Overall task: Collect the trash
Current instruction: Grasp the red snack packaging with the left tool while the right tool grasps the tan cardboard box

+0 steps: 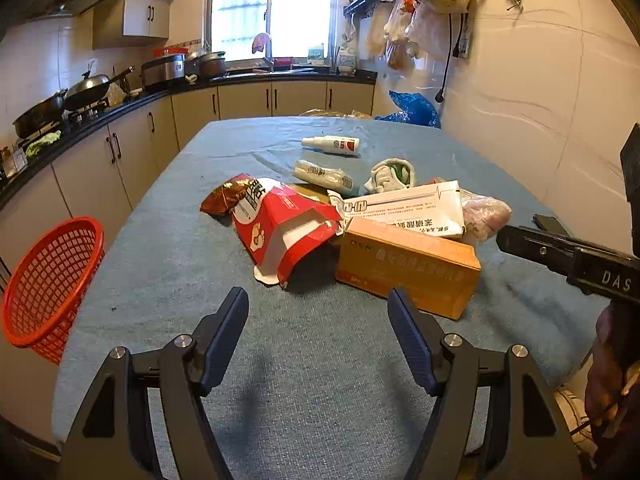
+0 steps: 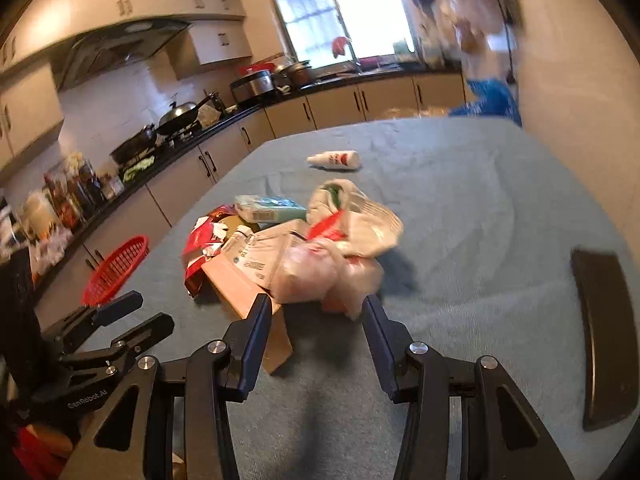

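Orange box (image 1: 408, 266) lies flat (long axis seemingly left-right).

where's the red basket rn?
Left wrist view: red basket hangs off the table's left edge, beside the cabinets, left of the red snack bag.

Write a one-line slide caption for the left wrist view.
Open left gripper faces a trash pile, orange box nearest, red basket at the table's left edge.
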`<state>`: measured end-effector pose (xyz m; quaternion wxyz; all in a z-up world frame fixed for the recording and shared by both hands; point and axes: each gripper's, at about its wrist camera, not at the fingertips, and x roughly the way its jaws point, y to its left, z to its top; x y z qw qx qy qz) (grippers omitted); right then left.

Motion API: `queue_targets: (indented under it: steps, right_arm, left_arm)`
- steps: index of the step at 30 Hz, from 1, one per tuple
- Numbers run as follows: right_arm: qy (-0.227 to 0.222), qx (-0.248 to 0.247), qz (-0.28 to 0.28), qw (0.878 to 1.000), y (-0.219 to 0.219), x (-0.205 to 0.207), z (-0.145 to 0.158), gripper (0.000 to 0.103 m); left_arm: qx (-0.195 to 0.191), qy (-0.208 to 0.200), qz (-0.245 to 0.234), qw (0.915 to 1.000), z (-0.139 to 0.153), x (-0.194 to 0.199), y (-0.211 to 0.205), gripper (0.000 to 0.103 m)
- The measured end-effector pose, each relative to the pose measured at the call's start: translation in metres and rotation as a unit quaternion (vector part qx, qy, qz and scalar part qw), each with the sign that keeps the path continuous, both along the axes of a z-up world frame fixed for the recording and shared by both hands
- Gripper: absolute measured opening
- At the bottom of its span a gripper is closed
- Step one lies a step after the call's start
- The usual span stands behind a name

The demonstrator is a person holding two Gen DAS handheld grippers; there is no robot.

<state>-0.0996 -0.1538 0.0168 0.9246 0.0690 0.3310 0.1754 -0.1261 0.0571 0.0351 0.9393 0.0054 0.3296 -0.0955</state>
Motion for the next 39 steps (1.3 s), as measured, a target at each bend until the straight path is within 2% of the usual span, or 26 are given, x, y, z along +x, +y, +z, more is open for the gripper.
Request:
queue_targets:
  steps: [4, 10, 15, 16, 17, 21, 24, 30, 33, 37, 39]
  right_arm:
    - [0.025, 0.015, 0.036, 0.999, 0.01, 0.005, -0.008, 0.051]
    - [0.057, 0.011, 0.077, 0.995, 0.032, 0.024, -0.028, 0.051]
    - [0.063, -0.001, 0.096, 0.993, 0.048, 0.038, -0.034, 0.051]
    - [0.053, -0.004, 0.103, 0.993, 0.052, 0.036, -0.032, 0.049]
    - [0.041, -0.011, 0.105, 0.994, 0.055, 0.032, -0.031, 0.036]
    - [0.022, -0.008, 0.133, 0.991, 0.061, 0.017, -0.029, 0.023]
    - [0.01, -0.007, 0.131, 0.991, 0.055, 0.008, -0.025, 0.023]
    - [-0.005, 0.032, 0.111, 0.993, 0.026, -0.001, -0.009, 0.023]
    - [-0.011, 0.046, 0.104, 0.993, 0.017, -0.003, -0.003, 0.023]
    - [-0.01, 0.055, 0.103, 0.993, 0.014, -0.004, -0.004, 0.023]
    - [-0.01, 0.059, 0.104, 0.993, 0.013, -0.005, -0.005, 0.023]
  left_arm:
    - [-0.002, 0.002, 0.0, 1.0, -0.002, 0.0, 0.003, 0.071]
    - [-0.011, 0.006, 0.012, 0.9998, -0.003, 0.003, 0.016, 0.071]
    - [-0.018, 0.012, 0.027, 0.9994, -0.004, 0.007, 0.029, 0.071]
    - [-0.018, 0.015, 0.029, 0.9993, -0.004, 0.009, 0.031, 0.071]
    - [-0.016, 0.018, 0.029, 0.9993, -0.005, 0.011, 0.032, 0.071]
    - [-0.003, 0.023, 0.02, 0.9995, -0.005, 0.018, 0.033, 0.072]
    - [0.016, 0.024, 0.018, 0.9994, -0.006, 0.025, 0.03, 0.072]
    - [0.06, 0.037, -0.002, 0.9975, -0.007, 0.044, 0.014, 0.076]
    - [0.089, 0.04, 0.013, 0.9952, -0.009, 0.053, 0.004, 0.079]
    - [0.156, 0.031, 0.044, 0.9863, -0.01, 0.065, -0.018, 0.08]
    - [0.198, 0.025, 0.057, 0.9782, -0.012, 0.072, -0.03, 0.081]
